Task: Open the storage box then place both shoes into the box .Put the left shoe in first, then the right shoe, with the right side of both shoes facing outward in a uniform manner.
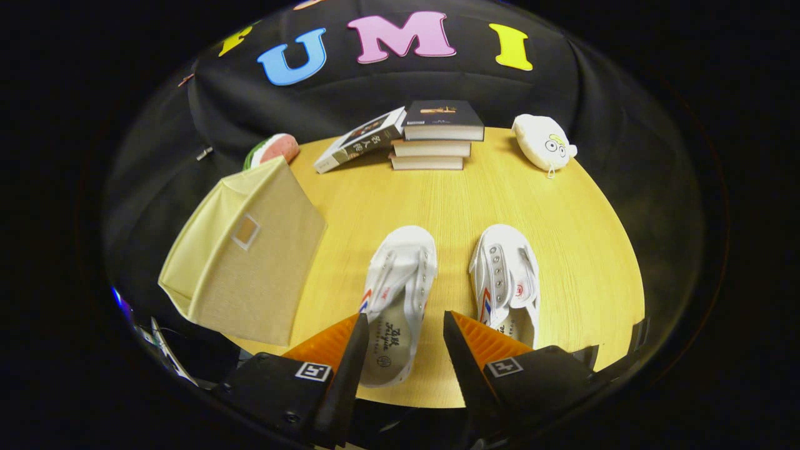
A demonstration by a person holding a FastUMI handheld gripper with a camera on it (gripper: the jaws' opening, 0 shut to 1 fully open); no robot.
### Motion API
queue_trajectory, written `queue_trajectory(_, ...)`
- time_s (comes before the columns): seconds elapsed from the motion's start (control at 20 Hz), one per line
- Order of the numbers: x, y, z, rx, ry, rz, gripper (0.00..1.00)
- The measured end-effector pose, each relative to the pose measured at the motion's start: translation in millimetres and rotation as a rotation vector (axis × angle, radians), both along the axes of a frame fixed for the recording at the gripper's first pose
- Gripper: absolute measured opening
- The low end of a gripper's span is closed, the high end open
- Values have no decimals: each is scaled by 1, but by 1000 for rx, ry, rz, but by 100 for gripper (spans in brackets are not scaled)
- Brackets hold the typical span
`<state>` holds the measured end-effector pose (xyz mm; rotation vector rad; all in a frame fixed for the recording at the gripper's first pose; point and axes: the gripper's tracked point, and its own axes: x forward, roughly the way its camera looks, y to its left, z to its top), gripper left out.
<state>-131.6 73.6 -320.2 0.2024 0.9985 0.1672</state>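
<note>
In the gripper view the gripper point(400, 337) hangs over the near part of a round wooden table point(562, 206), its fingers spread wide and holding nothing. The heel of one white canvas shoe point(399, 294) lies in the gap between them, toe pointing away; the second shoe point(505, 278) lies just beside it, ahead of the other finger, also toe away. The two are near each other but apart. Which is the left shoe I cannot say for sure from here.

Well off to the other side stands the storage box point(244, 262), a pale fabric cube with a small label window, its lid or flap apparently closed, sitting close to the table's edge.

The shoes look light and soft: thin canvas uppers that will fold under a pinch, over a stiffer rubber sole. The heel collar or the sidewall by the sole looks the soundest hold; the tongue would likely flop. The box seems light too and may slide or tip when its flap is lifted, so opening it probably calls for a gentle pull.

Bare tabletop lies between shoes and box. Beyond, a pile of books point(437, 134), a white plush toy point(544, 145) and a pink-and-green toy point(275, 149) sit far back
</note>
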Motion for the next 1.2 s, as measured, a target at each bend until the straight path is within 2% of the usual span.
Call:
queue_trajectory(0.2, 9, 3, -37, -93, 35, 45, 58)
queue_trajectory(0.35, 26, 8, -54, -127, 39, 46, 52)
queue_trajectory(0.5, 34, 8, -66, -161, 49, 34, 36)
queue_trajectory(0.65, 39, 6, -66, -147, 53, -33, 23)
queue_trajectory(0.7, 39, 6, -66, -126, 61, -58, 10)
queue_trajectory(0.85, 41, 6, -53, -94, 59, -91, 5)
queue_trajectory(1.2, 39, 8, 5, -27, 5, -102, 5)
